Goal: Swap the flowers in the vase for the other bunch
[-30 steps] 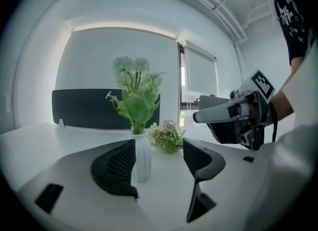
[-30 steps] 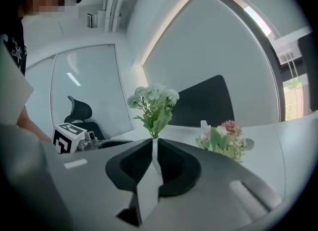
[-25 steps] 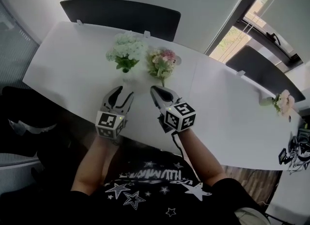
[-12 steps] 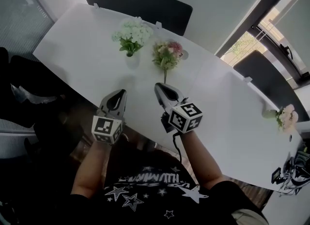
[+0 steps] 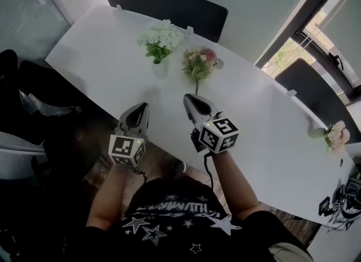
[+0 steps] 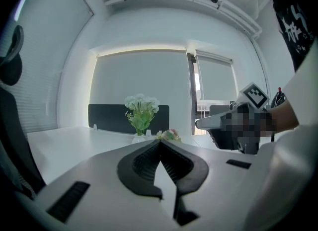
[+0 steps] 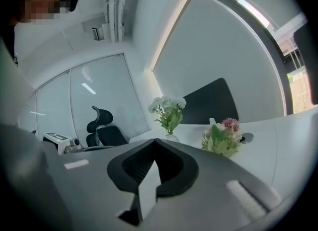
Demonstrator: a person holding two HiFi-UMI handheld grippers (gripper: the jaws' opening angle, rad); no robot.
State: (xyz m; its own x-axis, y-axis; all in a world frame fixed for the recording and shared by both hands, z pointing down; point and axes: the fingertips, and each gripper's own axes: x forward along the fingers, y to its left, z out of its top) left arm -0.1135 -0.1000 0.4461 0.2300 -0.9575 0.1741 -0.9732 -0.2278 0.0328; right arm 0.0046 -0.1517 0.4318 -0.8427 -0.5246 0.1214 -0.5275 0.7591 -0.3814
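Observation:
A bunch of white flowers stands in a small white vase on the white table. Just right of it a pink bunch lies on the table, its stem pointing toward me. My left gripper hovers at the near table edge, shut and empty, well short of the vase. My right gripper is shut and empty, its tips just short of the pink bunch's stem. The left gripper view shows the closed left gripper below the white flowers. In the right gripper view the closed right gripper sits below both bunches, with the pink bunch on the right.
A dark chair stands behind the table and another at the right. A further pink bouquet sits at the table's far right end. A black office chair stands off to the left.
The left gripper's jaws, open a second ago, are now closed with nothing in them. Both grippers have drawn back a little from the flowers toward me.

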